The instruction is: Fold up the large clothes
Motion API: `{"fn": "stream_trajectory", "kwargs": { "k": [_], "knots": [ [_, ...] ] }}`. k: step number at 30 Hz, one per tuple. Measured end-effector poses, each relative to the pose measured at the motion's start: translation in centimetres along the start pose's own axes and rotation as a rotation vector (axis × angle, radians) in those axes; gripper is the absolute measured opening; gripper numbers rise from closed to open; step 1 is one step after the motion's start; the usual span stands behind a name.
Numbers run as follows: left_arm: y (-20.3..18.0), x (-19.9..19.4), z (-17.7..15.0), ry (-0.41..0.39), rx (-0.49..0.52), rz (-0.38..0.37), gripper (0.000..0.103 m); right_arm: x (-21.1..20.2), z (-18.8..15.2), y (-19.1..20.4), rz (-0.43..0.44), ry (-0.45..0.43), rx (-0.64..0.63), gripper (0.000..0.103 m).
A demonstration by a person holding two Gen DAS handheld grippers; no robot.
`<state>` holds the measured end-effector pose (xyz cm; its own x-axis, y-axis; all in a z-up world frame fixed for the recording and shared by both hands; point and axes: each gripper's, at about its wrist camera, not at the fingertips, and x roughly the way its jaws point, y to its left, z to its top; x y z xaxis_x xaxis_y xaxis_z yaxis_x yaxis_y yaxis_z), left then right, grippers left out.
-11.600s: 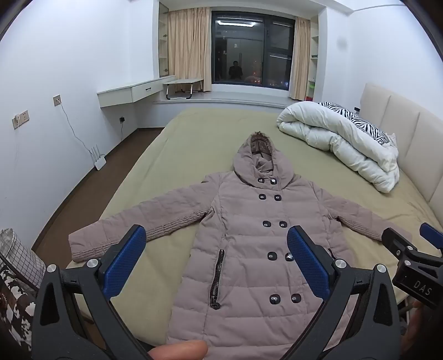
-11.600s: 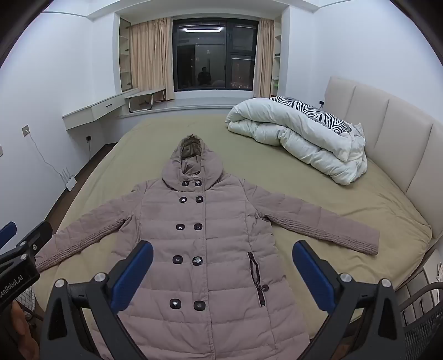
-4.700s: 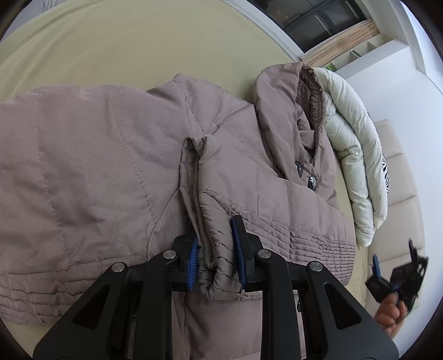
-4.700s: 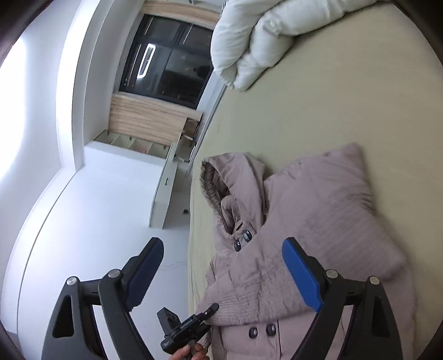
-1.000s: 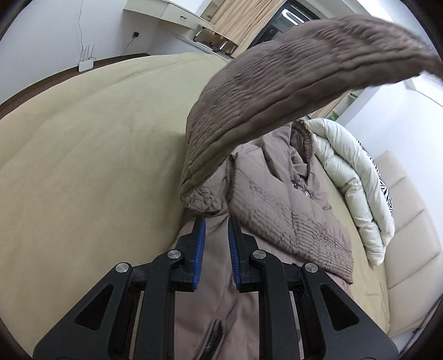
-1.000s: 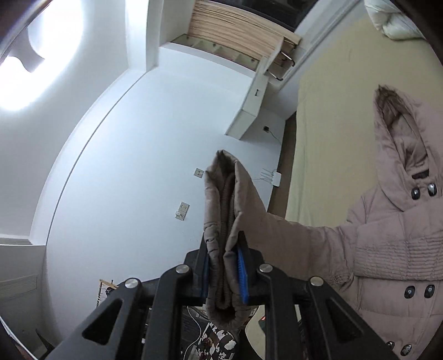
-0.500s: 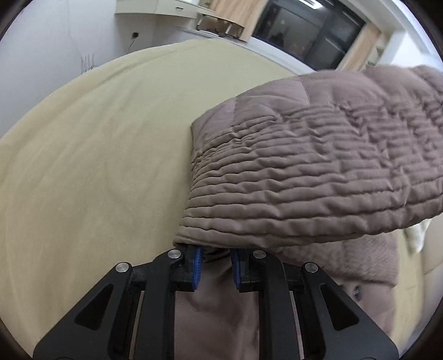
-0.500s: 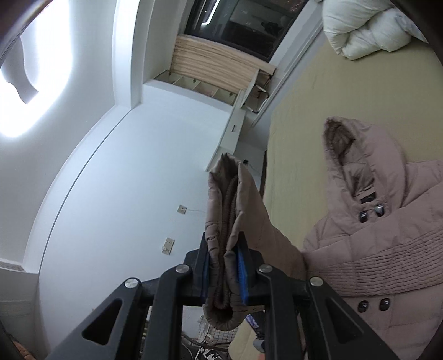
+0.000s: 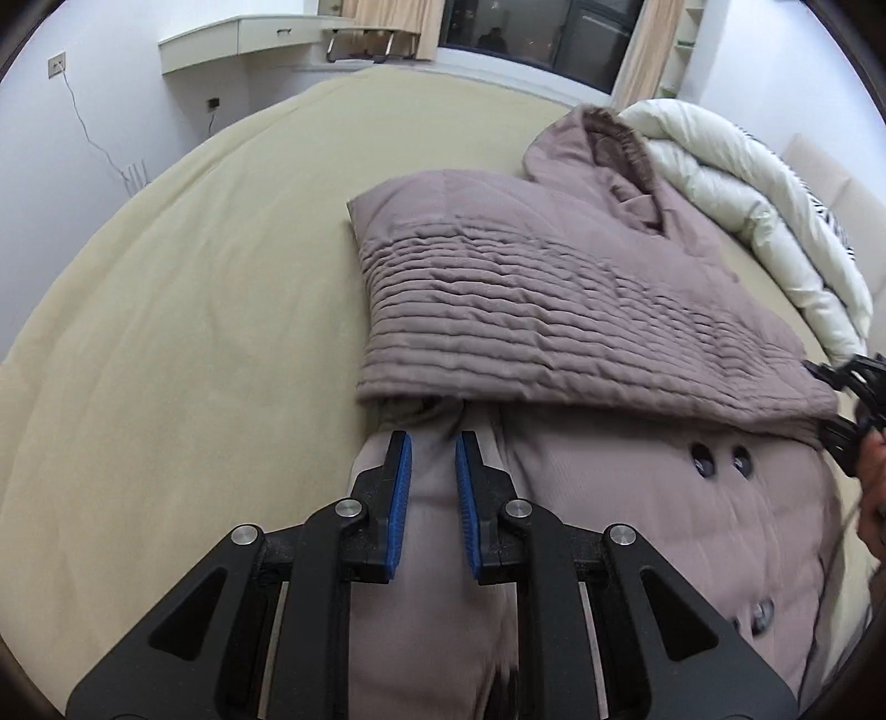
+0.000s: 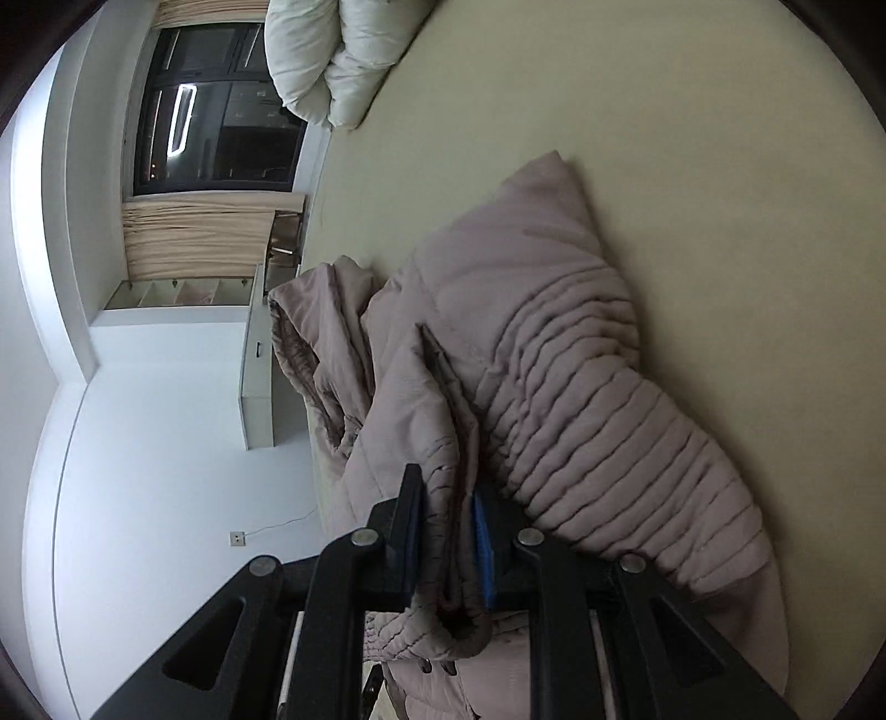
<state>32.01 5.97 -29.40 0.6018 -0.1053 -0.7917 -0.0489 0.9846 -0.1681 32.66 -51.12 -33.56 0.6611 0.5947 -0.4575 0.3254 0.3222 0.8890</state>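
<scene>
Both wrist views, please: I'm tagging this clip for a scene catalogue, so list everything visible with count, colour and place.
coat: one, mauve quilted, hooded, on the bed, both sleeves folded across its chest.
bed: one, olive-beige sheet, under the coat.
duvet: one, white, bundled beyond the hood.
zebra pillow: one, black and white, behind the duvet.
headboard: one, cream, right edge of the left view.
desk: one, white, wall-mounted, far left.
window: one, dark, with beige curtains.
left gripper: black with blue pads, pinching the coat's side edge.
right gripper: black with blue pads, clamped on a sleeve cuff.
</scene>
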Motion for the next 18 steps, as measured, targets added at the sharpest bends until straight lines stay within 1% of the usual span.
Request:
{"fn": "stream_trajectory", "kwargs": {
  "k": [1, 2, 3, 4, 6, 7, 9, 11, 13, 14, 15, 16, 18],
  "knots": [
    [0.0, -1.3, 0.0, -0.03, -0.006, -0.016, 0.016, 0.0, 0.1, 0.1, -0.004, 0.0, -0.018, 0.019],
    [-0.3, -1.8, 0.4, -0.065, -0.011, -0.012, 0.016, 0.0, 0.3, 0.3, -0.017, 0.004, -0.04, 0.019],
    [-0.2, -2.5, 1.6, -0.105, -0.017, 0.005, 0.016, 0.0, 0.5, 0.6, -0.03, 0.008, -0.059, 0.019],
    [-0.4, -2.6, 3.2, -0.133, -0.019, 0.007, 0.016, 0.0, 0.7, 0.9, -0.042, 0.011, -0.075, 0.019],
    [-1.2, -1.9, 6.0, -0.148, 0.013, 0.009, 0.016, -0.2, 0.9, 1.3, -0.059, 0.015, -0.099, 0.019],
    [-1.9, -1.0, 7.3, -0.148, 0.049, 0.019, 0.016, -0.3, 1.0, 1.4, -0.065, 0.016, -0.109, 0.019],
    [-3.2, 1.7, 9.2, -0.109, 0.11, 0.026, 0.016, -0.6, 0.6, 1.6, -0.082, 0.015, -0.127, 0.019],
    [-4.0, 5.5, 10.0, -0.033, 0.169, 0.078, 0.016, -0.7, 0.8, 1.7, -0.091, 0.013, -0.136, 0.02],
    [-5.2, 9.4, 9.9, 0.059, 0.196, 0.095, 0.016, -0.8, 0.7, 1.6, -0.093, 0.011, -0.136, 0.02],
    [-5.3, 10.0, 9.4, 0.05, 0.2, 0.1, 0.016, -0.9, 0.5, 1.6, -0.093, 0.009, -0.136, 0.02],
    [-5.6, 10.0, 9.1, 0.026, 0.221, 0.116, 0.016, -1.0, 0.4, 1.5, -0.094, 0.009, -0.137, 0.02],
    [-5.9, 9.9, 9.1, 0.02, 0.233, 0.127, 0.016, -1.0, 0.3, 1.7, -0.098, 0.008, -0.144, 0.021],
    [-5.9, 8.8, 9.4, 0.014, 0.227, 0.117, 0.016, -1.4, 0.1, 2.3, -0.127, -0.007, -0.178, 0.034]
  ]
}}
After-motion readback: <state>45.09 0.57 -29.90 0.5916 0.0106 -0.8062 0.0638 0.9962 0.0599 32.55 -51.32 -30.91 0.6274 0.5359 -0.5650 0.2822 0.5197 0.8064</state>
